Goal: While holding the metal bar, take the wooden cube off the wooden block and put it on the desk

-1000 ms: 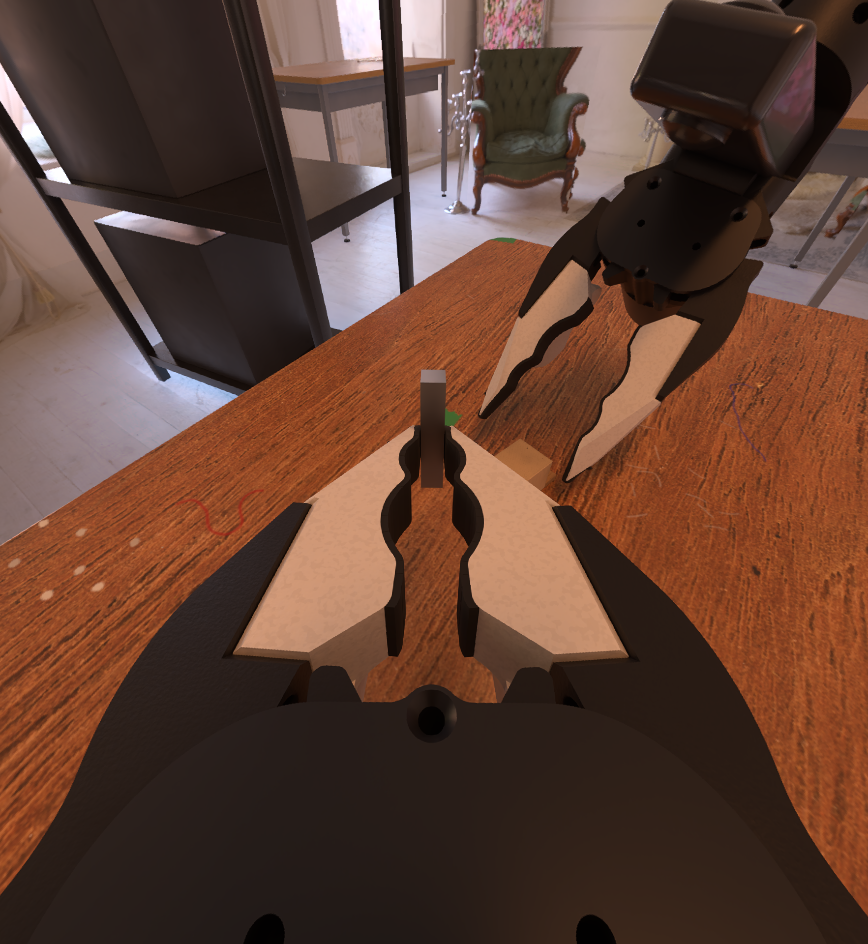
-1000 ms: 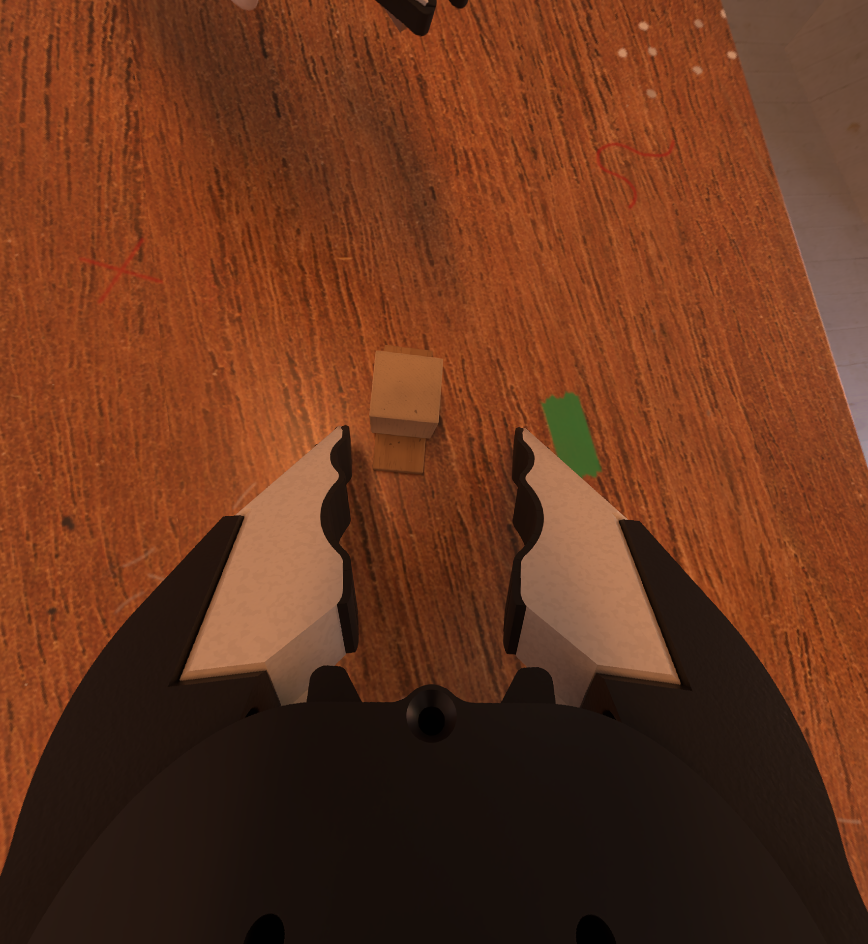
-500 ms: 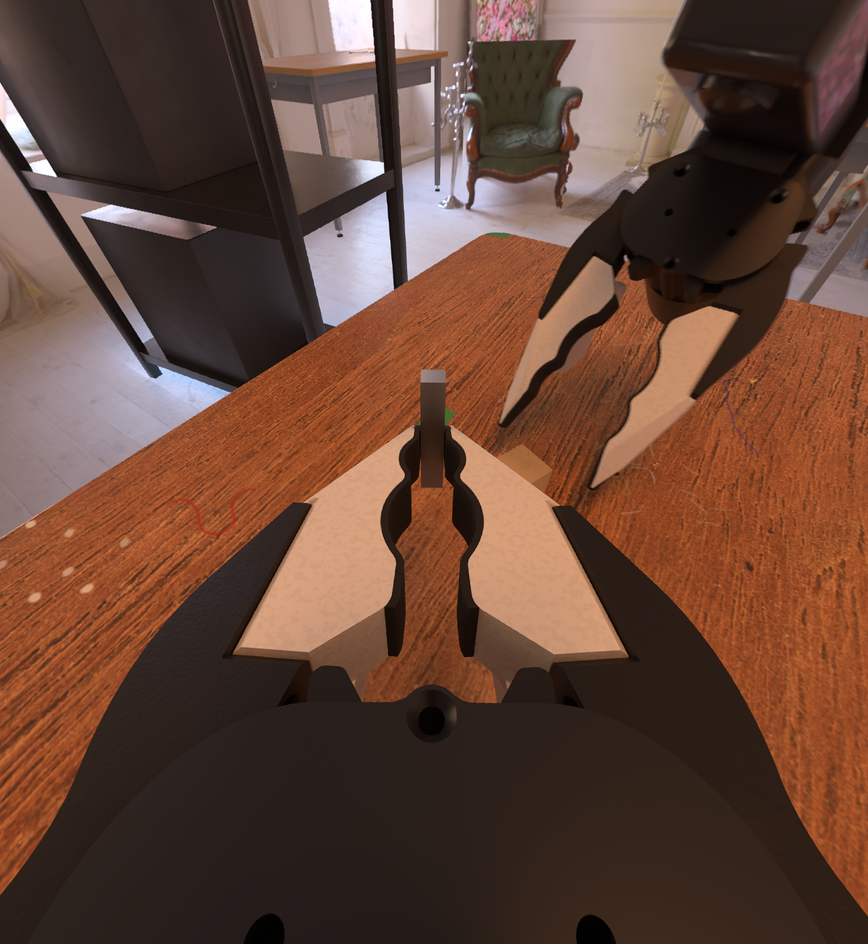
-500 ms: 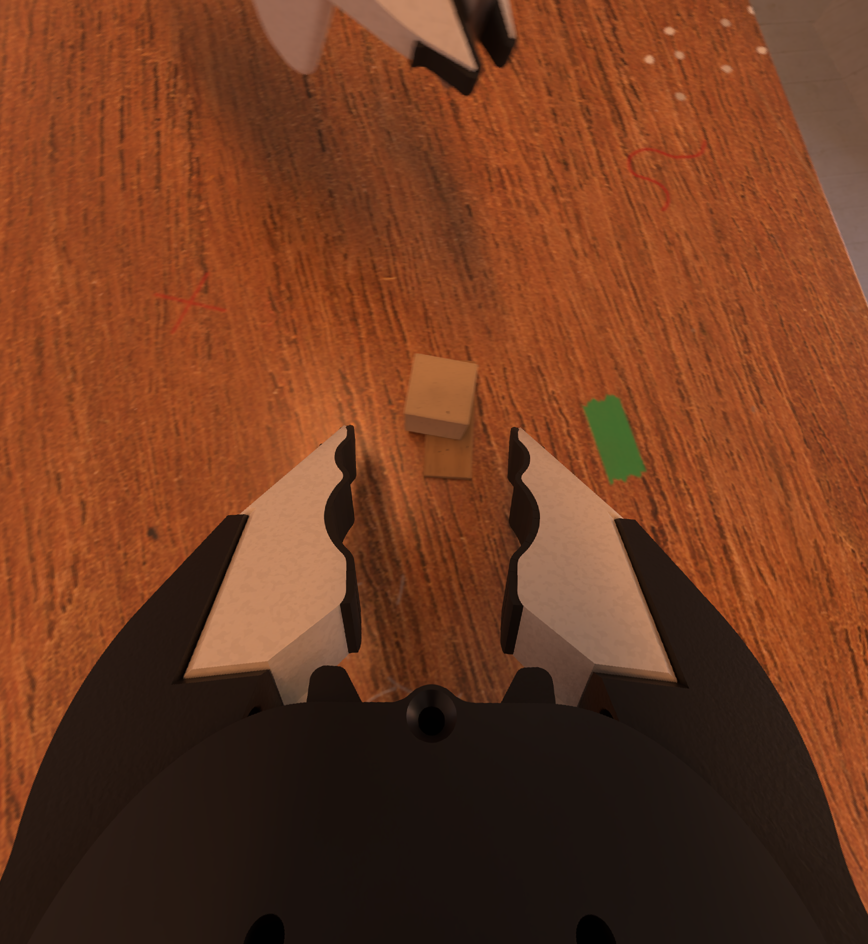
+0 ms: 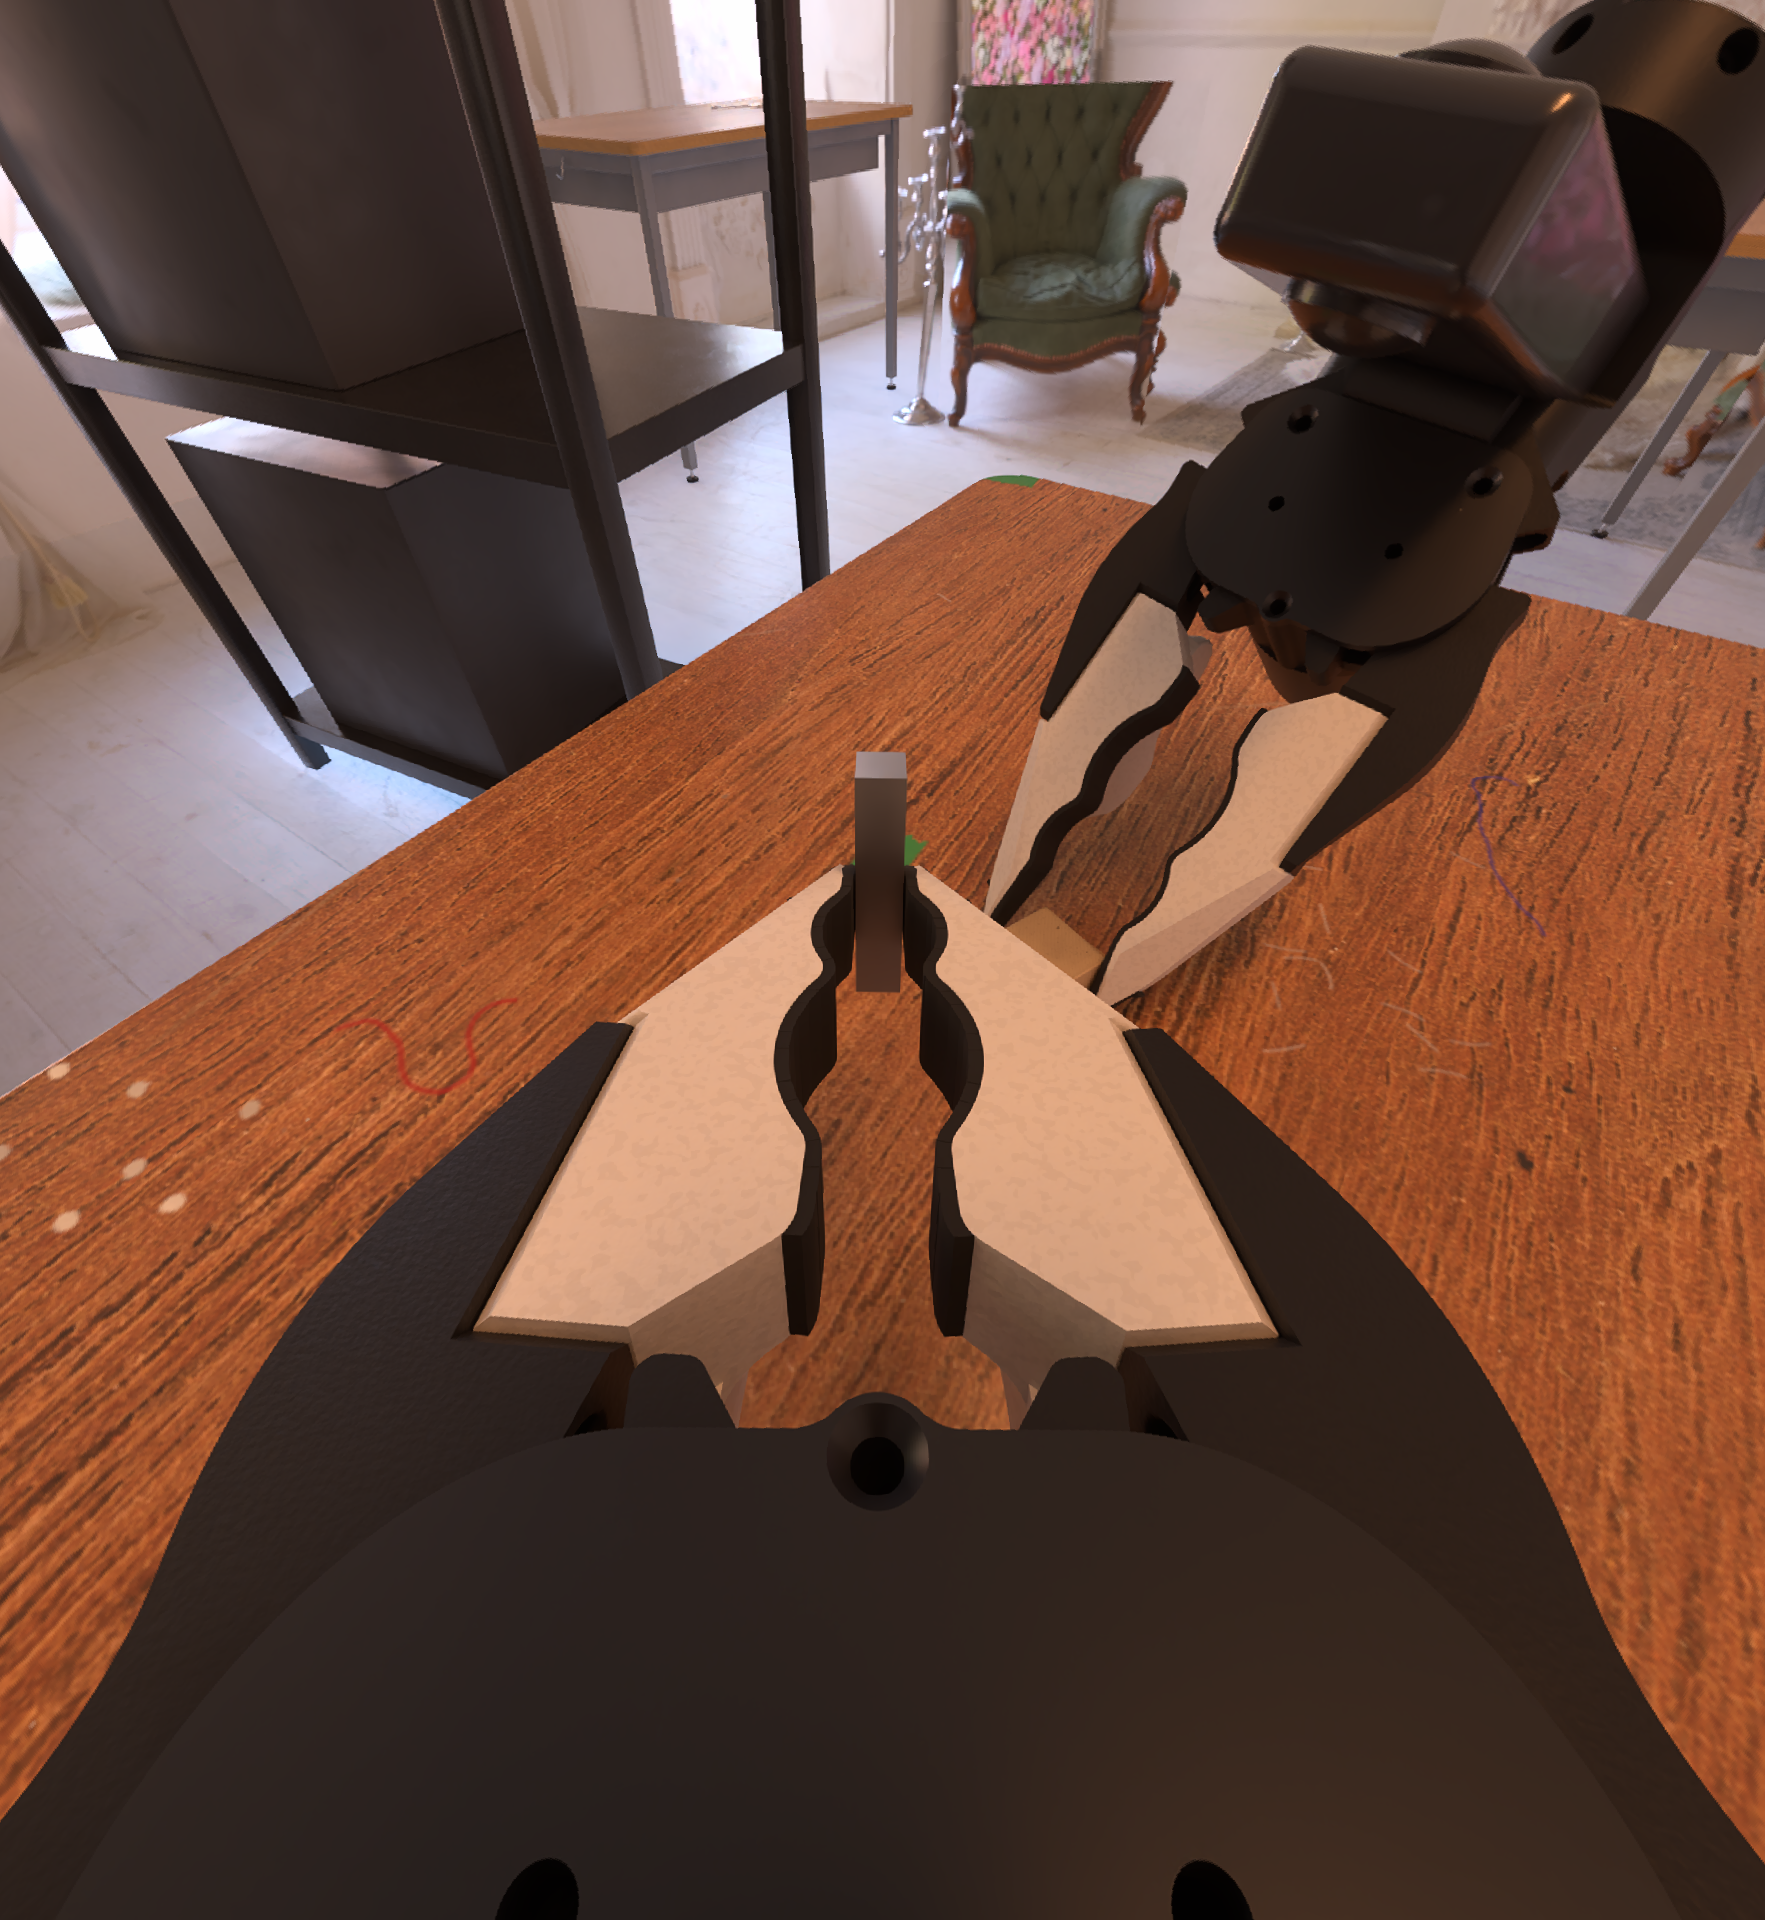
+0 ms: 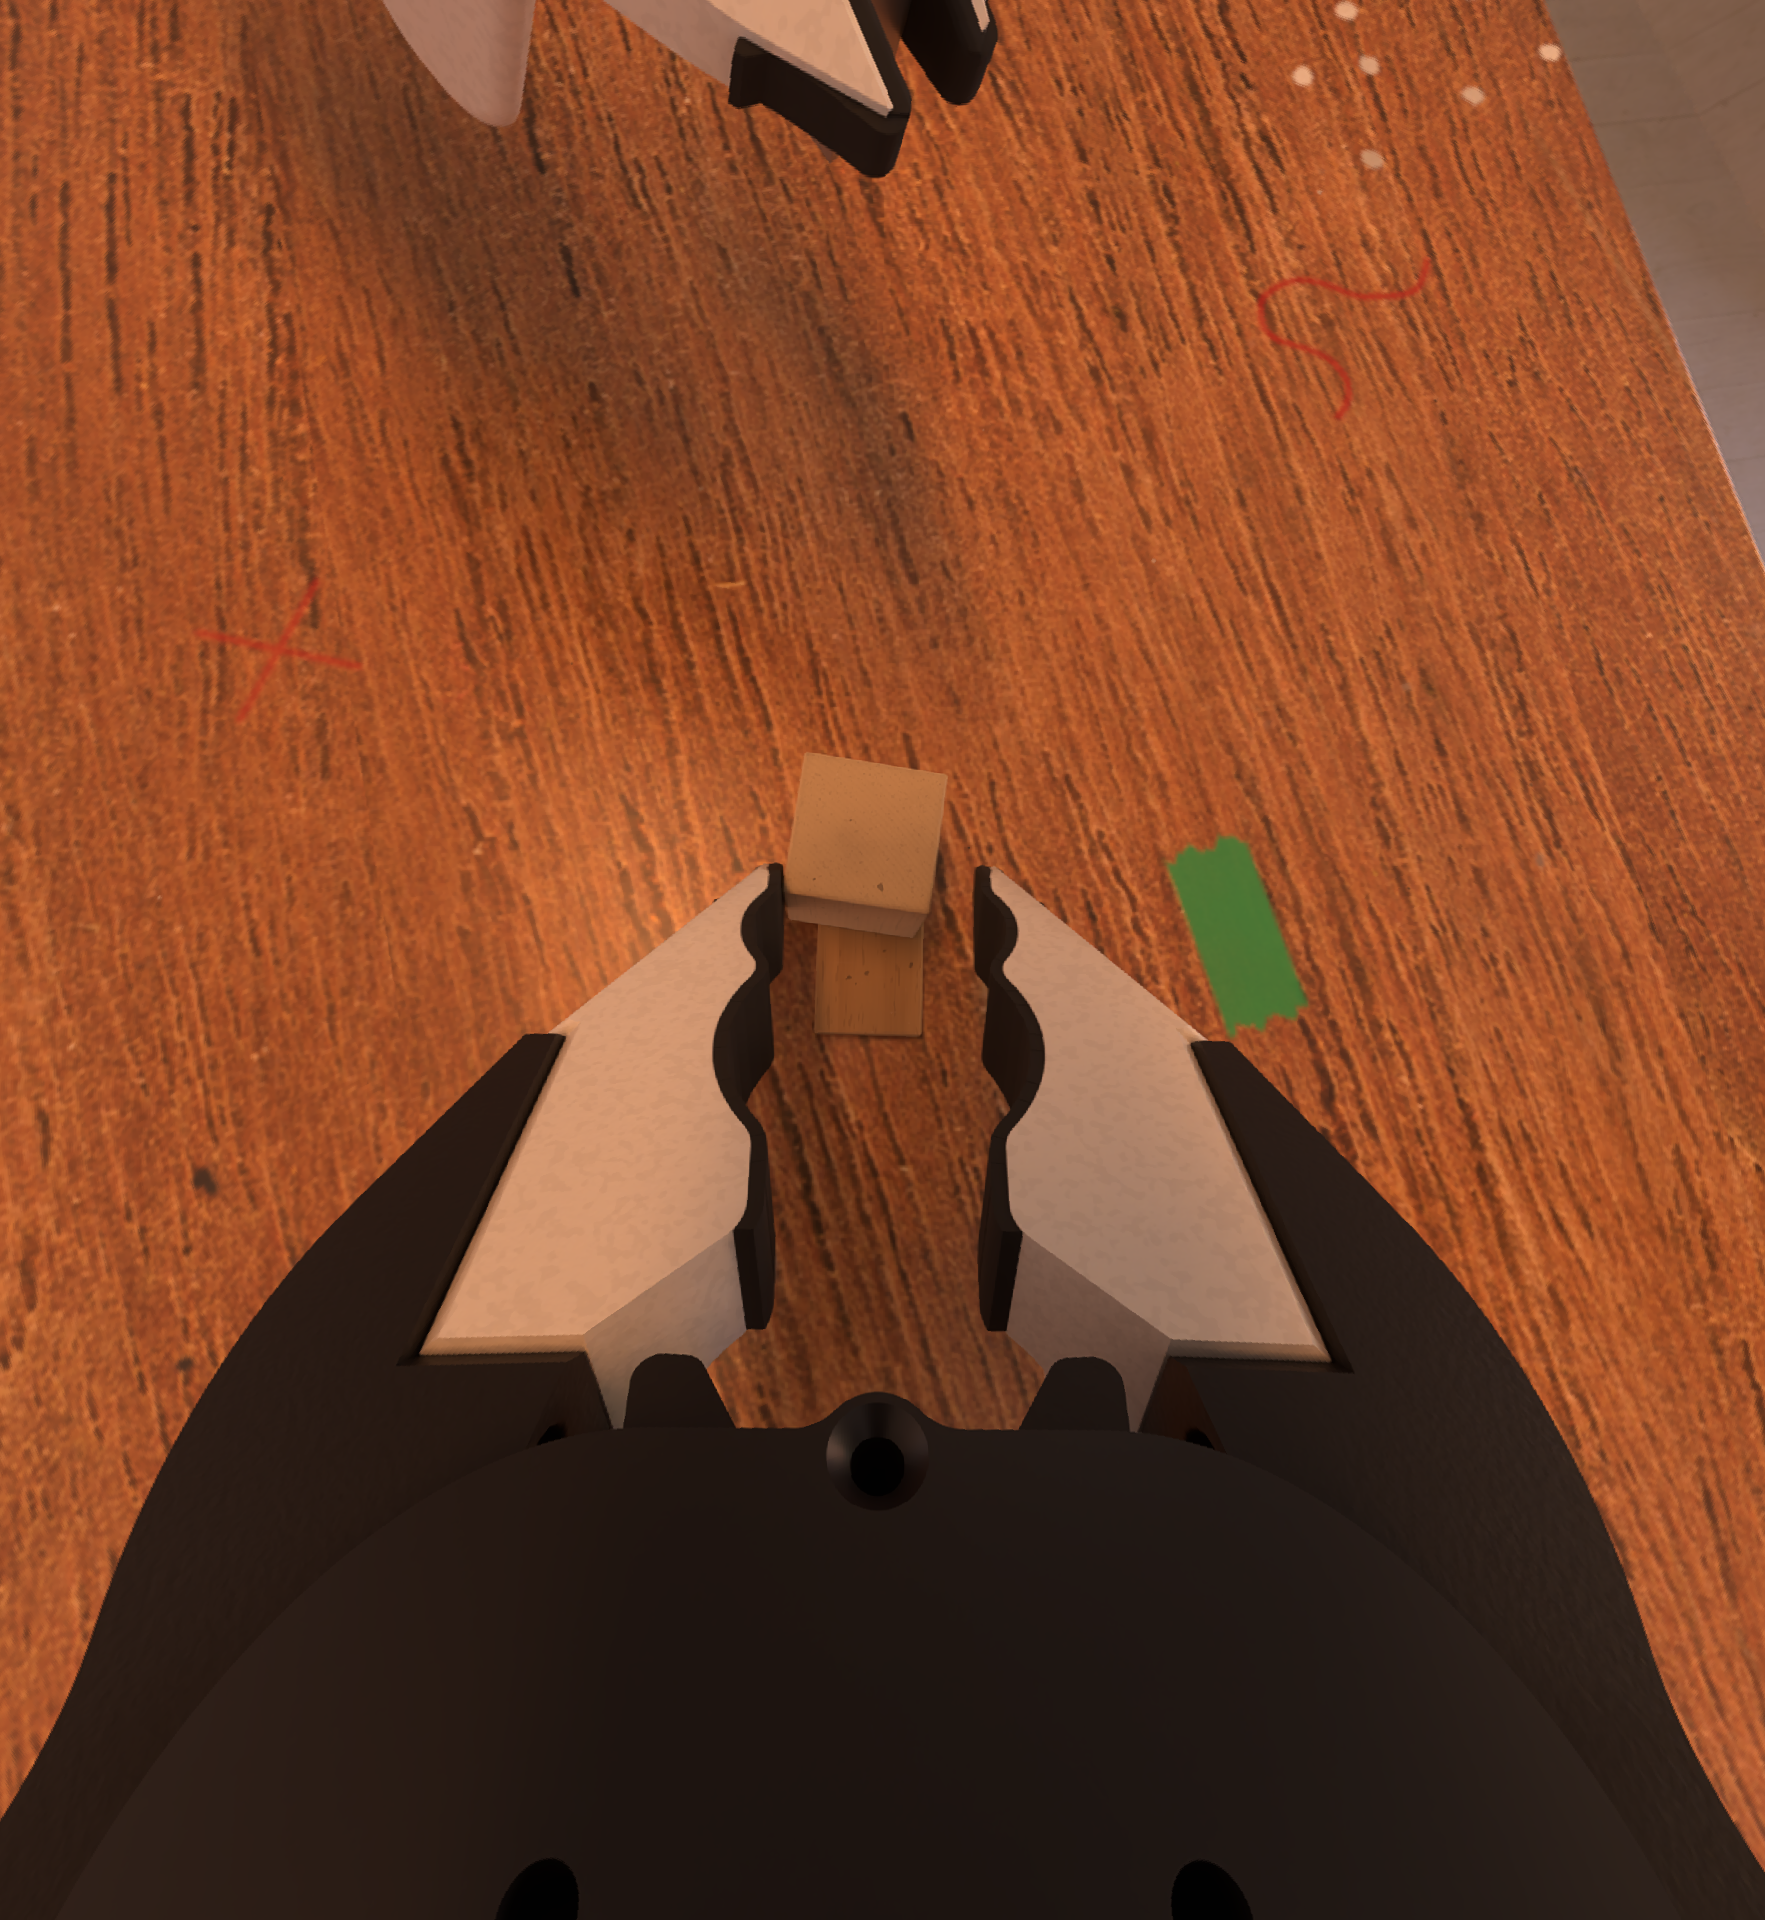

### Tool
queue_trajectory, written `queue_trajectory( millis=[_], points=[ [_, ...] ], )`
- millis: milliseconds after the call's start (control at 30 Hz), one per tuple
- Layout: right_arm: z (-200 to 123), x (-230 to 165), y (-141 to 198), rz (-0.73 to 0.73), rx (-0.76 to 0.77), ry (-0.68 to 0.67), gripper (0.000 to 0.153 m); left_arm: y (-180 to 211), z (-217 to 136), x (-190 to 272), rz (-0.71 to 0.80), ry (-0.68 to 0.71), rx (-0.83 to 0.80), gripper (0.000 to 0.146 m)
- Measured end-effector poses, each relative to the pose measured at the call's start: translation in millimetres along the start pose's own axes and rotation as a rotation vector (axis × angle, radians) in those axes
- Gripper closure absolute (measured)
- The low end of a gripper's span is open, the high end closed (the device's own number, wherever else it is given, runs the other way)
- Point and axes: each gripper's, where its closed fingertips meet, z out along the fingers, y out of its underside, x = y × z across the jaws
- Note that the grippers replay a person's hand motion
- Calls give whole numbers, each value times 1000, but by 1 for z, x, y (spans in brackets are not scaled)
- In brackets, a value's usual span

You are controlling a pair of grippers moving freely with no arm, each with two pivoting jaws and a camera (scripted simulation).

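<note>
Right wrist view: the right gripper (image 6: 878, 883) is spread open around the wooden cube (image 6: 865, 844); left of the green tape (image 6: 1236, 935), the cube sits on the wooden block (image 6: 869, 982), whose long side runs toward the camera. The left gripper (image 5: 878, 883) is clenched on the upright metal bar (image 5: 879, 868)
</note>
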Motion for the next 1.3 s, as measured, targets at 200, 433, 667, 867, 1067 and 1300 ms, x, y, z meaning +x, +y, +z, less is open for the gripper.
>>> queue_trajectory(
  millis=[200,433,667,867,1067,1300],
  points=[
    [1,4,-1,13,-7,40,125,2,0,-1,-10,3,2,138],
    [-8,11,7,2,-15,25,125,2,0,-2,-21,4,7,138],
    [-19,24,22,49,-53,96,125,3,1,-2,-27,5,7,138],
    [-27,31,36,211,-70,234,125,5,3,1,-36,17,7,138],
    [-25,24,32,298,-68,346,117,5,3,3,-44,28,9,138],
    [-24,14,26,333,-44,324,95,5,3,5,-42,30,9,138]
  ],
)
